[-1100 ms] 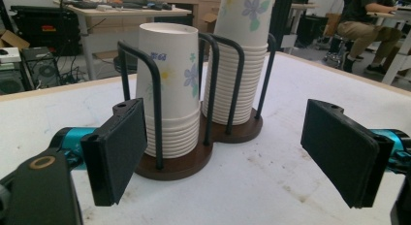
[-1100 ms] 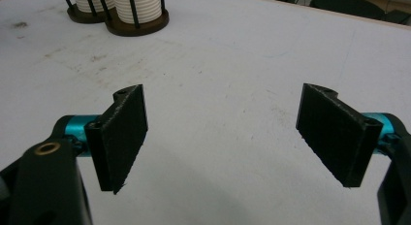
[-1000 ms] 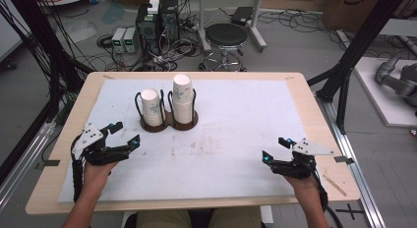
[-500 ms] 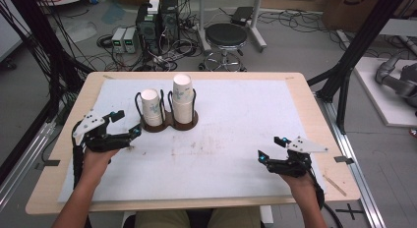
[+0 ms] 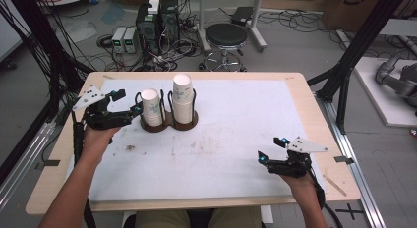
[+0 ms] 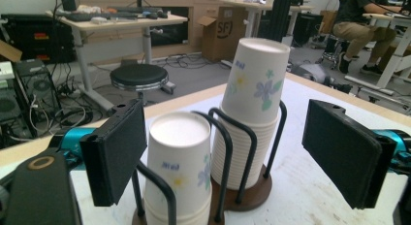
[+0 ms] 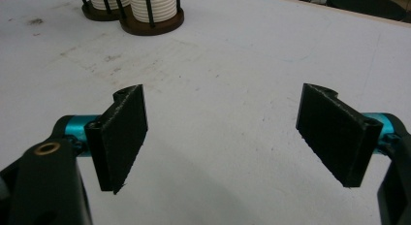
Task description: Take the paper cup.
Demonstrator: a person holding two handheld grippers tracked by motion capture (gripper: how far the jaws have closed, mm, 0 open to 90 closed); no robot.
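Cup point(image 6: 179, 162), shorter stack, sits between the left gripper's point(image 5: 132, 110) wide-open, empty jaws; next, probably close on it.

Even, diffuse overhead light is washing the white surface point(image 5: 236, 139) bright with only soft, faint shadows, while all three pictures are looking slightly soft and the close black fingers point(image 7: 123, 133) are blurring at the edges.
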